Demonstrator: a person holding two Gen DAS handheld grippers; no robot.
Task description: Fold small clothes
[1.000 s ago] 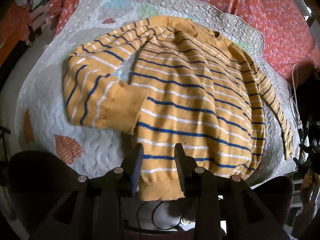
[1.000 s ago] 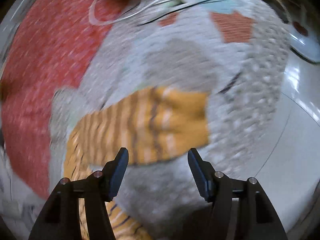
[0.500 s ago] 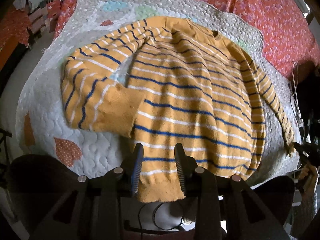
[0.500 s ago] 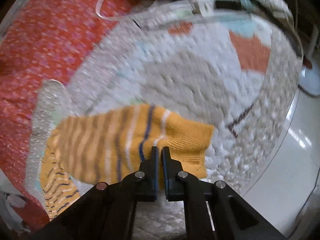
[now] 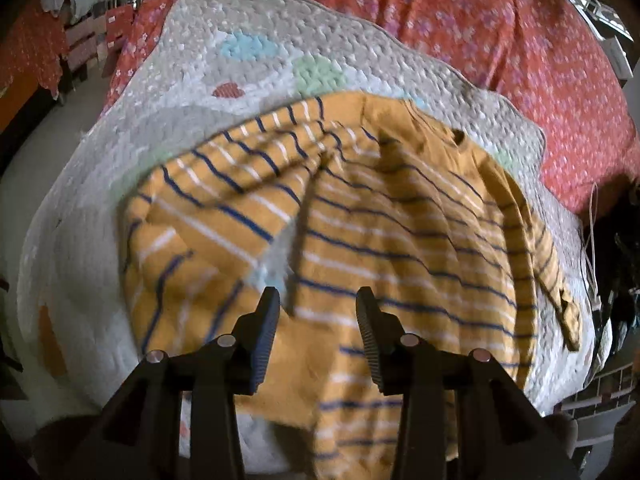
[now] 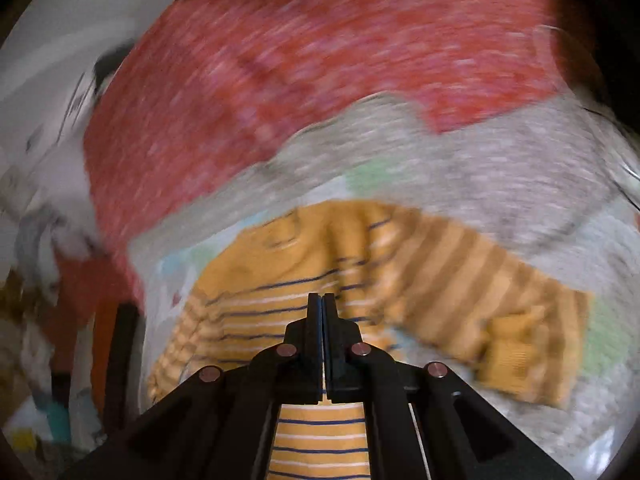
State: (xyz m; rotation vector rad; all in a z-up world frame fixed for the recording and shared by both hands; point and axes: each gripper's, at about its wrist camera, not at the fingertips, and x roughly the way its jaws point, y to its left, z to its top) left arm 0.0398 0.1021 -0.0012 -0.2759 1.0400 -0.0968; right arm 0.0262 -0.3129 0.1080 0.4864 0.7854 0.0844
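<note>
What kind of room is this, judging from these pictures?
Probably a bedroom. A striped sweater lies on a quilted blanket, spread over a red flowered bedsheet that seems to cover a bed. Floor shows beside it.

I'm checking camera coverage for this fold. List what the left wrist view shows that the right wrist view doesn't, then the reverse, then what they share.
Left wrist only: the left gripper, its jaws opening with nothing clamped between them, above the sweater's plain hem.

Right wrist only: the right gripper, jaws shut together, with no cloth visible between the tips. The picture is heavily blurred.

Both: the orange striped sweater spread on the pale quilt, with the red floral cover beyond.
</note>
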